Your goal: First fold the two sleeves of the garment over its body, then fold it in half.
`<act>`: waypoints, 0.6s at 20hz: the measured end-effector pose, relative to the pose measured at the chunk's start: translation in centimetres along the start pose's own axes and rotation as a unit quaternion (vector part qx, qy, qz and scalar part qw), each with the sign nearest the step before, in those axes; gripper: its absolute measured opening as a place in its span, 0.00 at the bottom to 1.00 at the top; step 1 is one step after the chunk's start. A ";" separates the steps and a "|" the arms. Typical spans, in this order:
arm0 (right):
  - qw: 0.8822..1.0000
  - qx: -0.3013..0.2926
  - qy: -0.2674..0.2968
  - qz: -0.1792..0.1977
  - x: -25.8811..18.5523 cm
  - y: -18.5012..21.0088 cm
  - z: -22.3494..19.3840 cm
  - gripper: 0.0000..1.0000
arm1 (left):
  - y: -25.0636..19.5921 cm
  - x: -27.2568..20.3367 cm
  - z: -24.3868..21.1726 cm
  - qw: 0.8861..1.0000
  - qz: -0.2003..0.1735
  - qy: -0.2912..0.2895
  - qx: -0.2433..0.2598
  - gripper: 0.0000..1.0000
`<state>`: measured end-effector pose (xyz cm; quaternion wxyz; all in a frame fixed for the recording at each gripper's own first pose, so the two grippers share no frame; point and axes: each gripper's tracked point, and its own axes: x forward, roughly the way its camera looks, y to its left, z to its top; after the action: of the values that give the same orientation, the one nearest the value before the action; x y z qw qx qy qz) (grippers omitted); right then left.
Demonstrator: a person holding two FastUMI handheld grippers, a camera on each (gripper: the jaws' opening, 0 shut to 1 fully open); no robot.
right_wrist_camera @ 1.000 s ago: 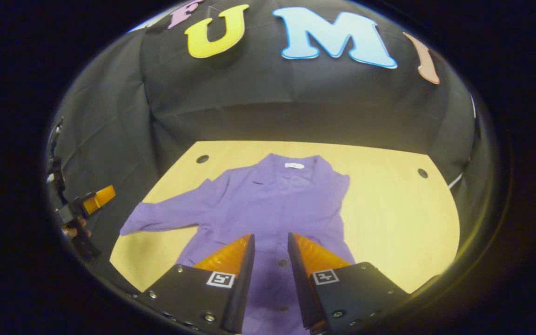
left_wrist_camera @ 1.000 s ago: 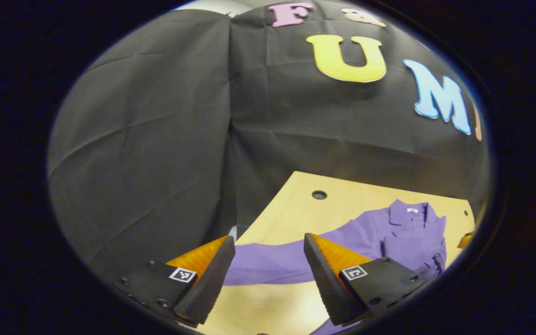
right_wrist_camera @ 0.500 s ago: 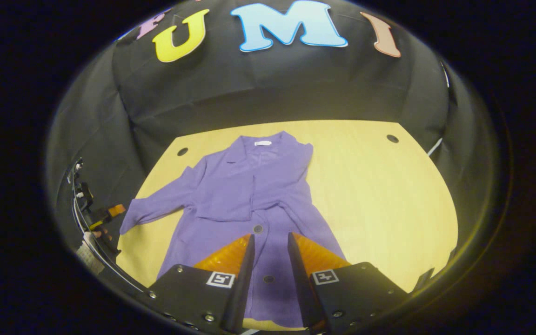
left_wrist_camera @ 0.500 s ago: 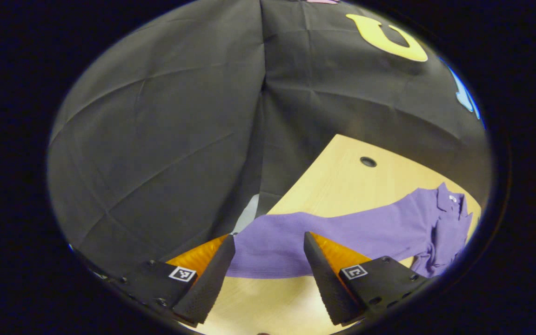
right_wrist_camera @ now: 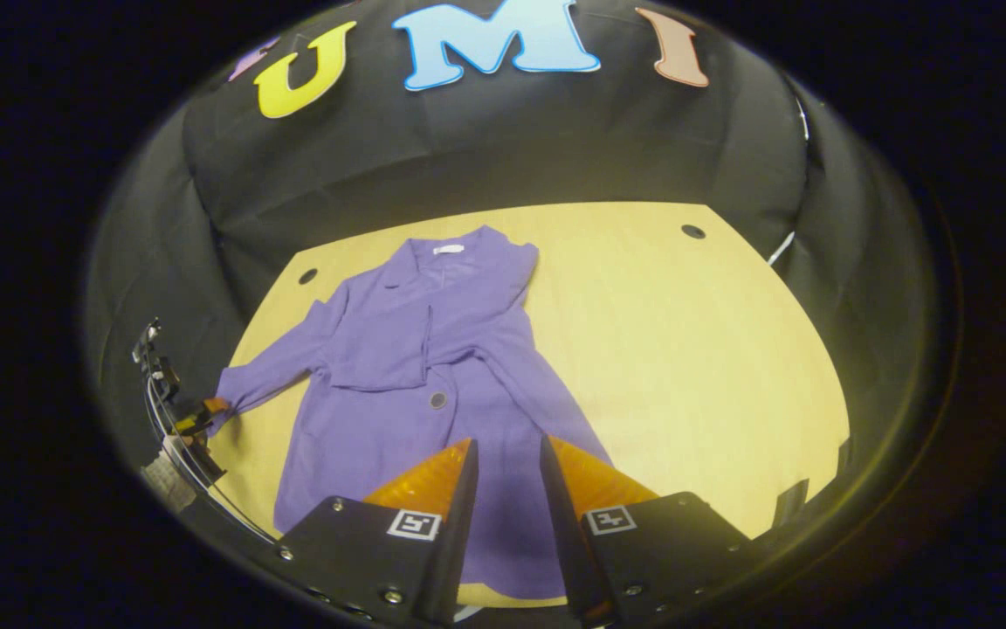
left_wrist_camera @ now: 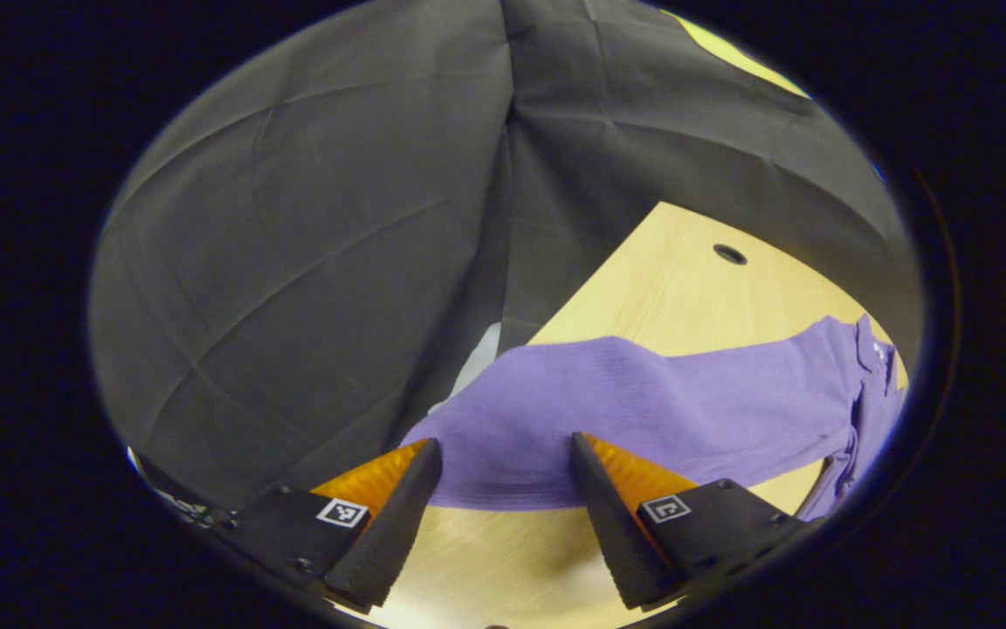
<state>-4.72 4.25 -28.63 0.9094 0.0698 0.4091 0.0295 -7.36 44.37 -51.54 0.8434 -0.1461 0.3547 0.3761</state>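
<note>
While the shirt [right_wrist_camera: 433, 367] lies flat on the counter [right_wrist_camera: 686, 349], both hand-held grippers hover with nothing held.
Its sleeve [left_wrist_camera: 608, 419] stretches toward 9 o'clock; the left hand-held gripper [left_wrist_camera: 503, 498] gapes wide just before the cuff, and the right hand-held gripper [right_wrist_camera: 507, 489] stands narrowly parted over the hem at 6 o'clock.

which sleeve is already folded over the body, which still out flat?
On the purple shirt, the sleeve lying across the chest is folded. The sleeve reaching toward the table's left edge is out flat, its cuff in front of the open left claw.
</note>
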 end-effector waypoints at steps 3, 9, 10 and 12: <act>1.000 -0.001 0.021 -0.012 0.4 -1.4 -2.0 0.46 | -0.1 -0.1 -0.1 1.000 0.003 0.000 0.006 0.98; 0.996 -0.019 0.078 -0.031 1.7 -3.9 -7.2 0.46 | 0.3 0.1 -0.2 1.000 0.003 0.001 0.005 0.93; 0.995 -0.020 0.089 -0.033 1.9 -4.3 -8.1 0.46 | 0.1 0.0 -0.1 1.000 -0.003 -0.001 0.009 0.92; 0.993 -0.024 0.112 -0.041 2.7 -5.1 -10.0 0.46 | 0.5 -0.1 0.2 1.000 0.001 -0.005 0.029 0.77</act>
<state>-10.47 0.50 -37.96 0.8596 0.0270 0.5102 0.0095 -7.70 44.75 -51.30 0.8487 -0.1199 0.3614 0.3670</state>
